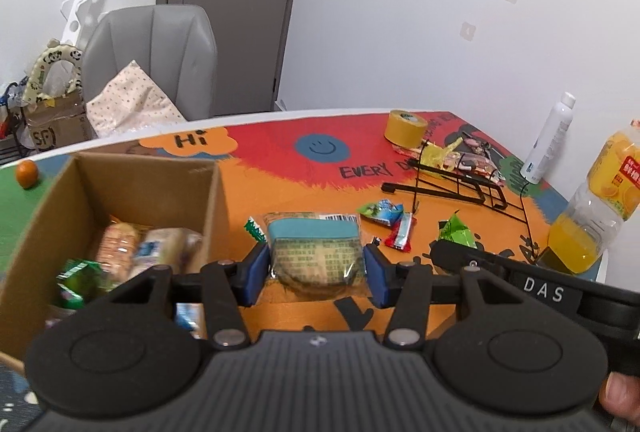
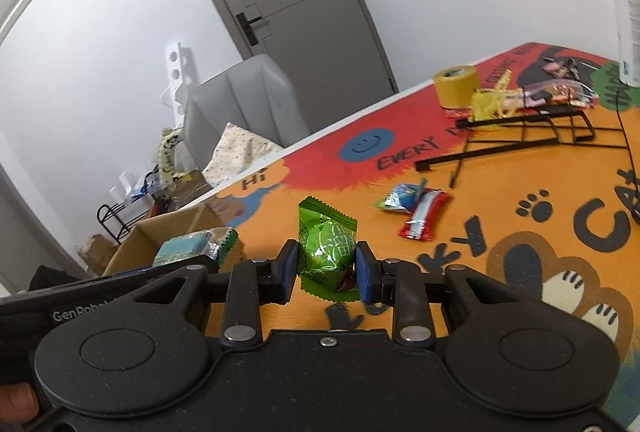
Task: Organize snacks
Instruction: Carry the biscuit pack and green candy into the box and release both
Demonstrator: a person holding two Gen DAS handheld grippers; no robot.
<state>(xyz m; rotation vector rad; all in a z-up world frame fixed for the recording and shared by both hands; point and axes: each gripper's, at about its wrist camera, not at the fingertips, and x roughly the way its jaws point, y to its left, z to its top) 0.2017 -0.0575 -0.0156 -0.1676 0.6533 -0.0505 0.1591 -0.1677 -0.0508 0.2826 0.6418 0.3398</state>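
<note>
My left gripper (image 1: pixel 316 272) is shut on a clear-wrapped pastry with a teal band (image 1: pixel 314 252), held above the orange mat just right of the cardboard box (image 1: pixel 140 184). The box holds several wrapped snacks (image 1: pixel 132 252). My right gripper (image 2: pixel 326 272) is shut on a green candy packet (image 2: pixel 326 248), lifted over the mat. In the right wrist view the left gripper's pastry (image 2: pixel 192 248) shows at the left, beside the box (image 2: pixel 176 228). Loose on the mat lie a blue-green packet (image 1: pixel 380 212) and a red-striped packet (image 1: pixel 402 236), seen again as the blue-green packet (image 2: pixel 398 198) and red-striped packet (image 2: pixel 424 218).
A black wire rack (image 1: pixel 452 184) lies tipped on the mat with wrappers (image 1: pixel 448 154) behind it. A yellow tape roll (image 1: pixel 406 128), a white spray bottle (image 1: pixel 550 138) and an orange juice bottle (image 1: pixel 596 200) stand at the right. An orange fruit (image 1: pixel 27 174) sits far left. A grey chair (image 1: pixel 156 52) stands behind the table.
</note>
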